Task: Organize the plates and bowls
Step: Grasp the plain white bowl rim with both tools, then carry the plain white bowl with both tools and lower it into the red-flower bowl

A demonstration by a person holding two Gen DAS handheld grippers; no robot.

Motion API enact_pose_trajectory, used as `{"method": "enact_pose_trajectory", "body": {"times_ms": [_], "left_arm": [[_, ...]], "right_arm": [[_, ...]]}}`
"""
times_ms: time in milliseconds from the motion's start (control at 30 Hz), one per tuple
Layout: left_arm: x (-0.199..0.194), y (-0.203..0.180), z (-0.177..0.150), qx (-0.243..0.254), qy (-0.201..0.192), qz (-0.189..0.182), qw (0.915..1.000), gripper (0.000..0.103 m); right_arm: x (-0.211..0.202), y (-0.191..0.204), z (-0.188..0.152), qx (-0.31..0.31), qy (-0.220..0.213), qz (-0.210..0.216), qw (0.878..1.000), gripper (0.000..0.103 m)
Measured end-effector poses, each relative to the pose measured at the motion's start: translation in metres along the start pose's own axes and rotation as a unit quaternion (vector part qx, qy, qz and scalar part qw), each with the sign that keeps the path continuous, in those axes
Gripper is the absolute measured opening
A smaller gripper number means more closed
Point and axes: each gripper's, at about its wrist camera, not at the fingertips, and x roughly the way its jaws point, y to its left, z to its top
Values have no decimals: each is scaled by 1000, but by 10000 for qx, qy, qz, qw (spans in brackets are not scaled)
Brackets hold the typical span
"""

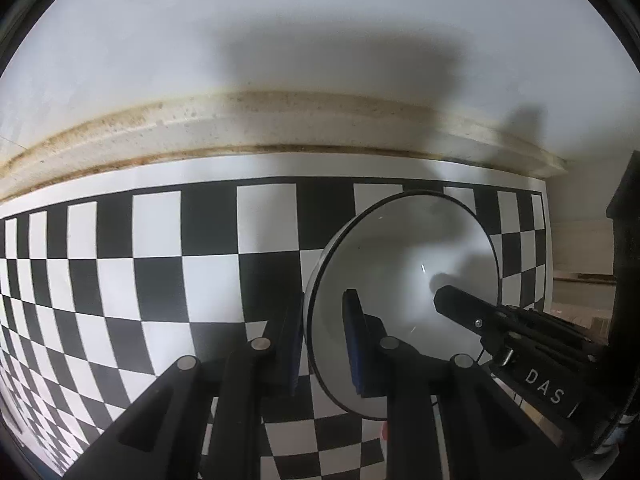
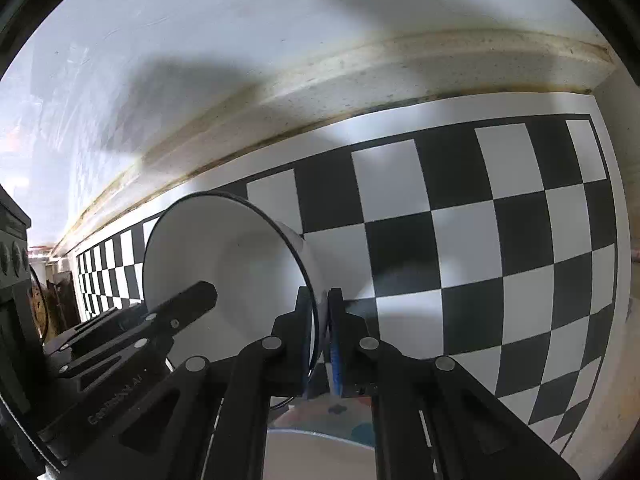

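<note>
Both hand-held grippers [image 1: 320, 334] [image 2: 319, 312] pinch the bowl's [image 1: 404, 248] rim — only the right view shows a plate [image 2: 316, 456].

White wall [image 1: 280, 20] — stained ledge [image 1: 240, 128]

White bowl [image 1: 404, 264] [image 2: 224, 264] – thin dark rim, empty, upright – on checkered mat, near wall edge.

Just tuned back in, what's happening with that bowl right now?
Both handheld grippers are clamped on the rim of one white bowl with a thin dark edge, on opposite sides. The left gripper pinches one side, the right gripper the other, each with one finger inside and one outside. The bowl sits over the checkerboard mat near the wall; whether it has left the mat cannot be told.
</note>
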Motion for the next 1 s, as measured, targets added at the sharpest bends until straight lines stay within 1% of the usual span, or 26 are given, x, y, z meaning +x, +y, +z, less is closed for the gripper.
{"method": "enact_pose_trajectory", "body": {"times_ms": [67,267,467,567,667,767,867,900,1000], "left_arm": [[-3,-2,-1,9,-27,-7,10000,17],[-40,-11,-10,166,-260,-2,9995,17],[-82,-18,-32,273,-419,-127,9987,17],[-103,-20,-51,353,-488,-183,9980,17],[-115,-24,-72,450,-503,-205,9975,17],[-128,-27,-102,641,-500,-191,9965,17],[-127,-26,-126,728,-422,-239,9962,17],[-123,-31,-138,800,-325,-262,9959,17],[-115,-33,-159,926,-124,-304,9952,17]], "right_arm": [[-6,8,-6,-8,-60,20,10000,9],[-39,18,-17,-144,-259,29,9996,9],[-82,34,-49,-275,-506,34,9983,9],[-101,46,-77,-350,-636,18,9974,9],[-114,50,-101,-378,-701,28,9968,9],[-132,40,-134,-377,-764,55,9963,9],[-141,40,-170,-395,-800,-3,9960,10],[-141,39,-185,-388,-798,-53,9960,10],[-144,27,-216,-337,-725,-89,9968,10]]}}
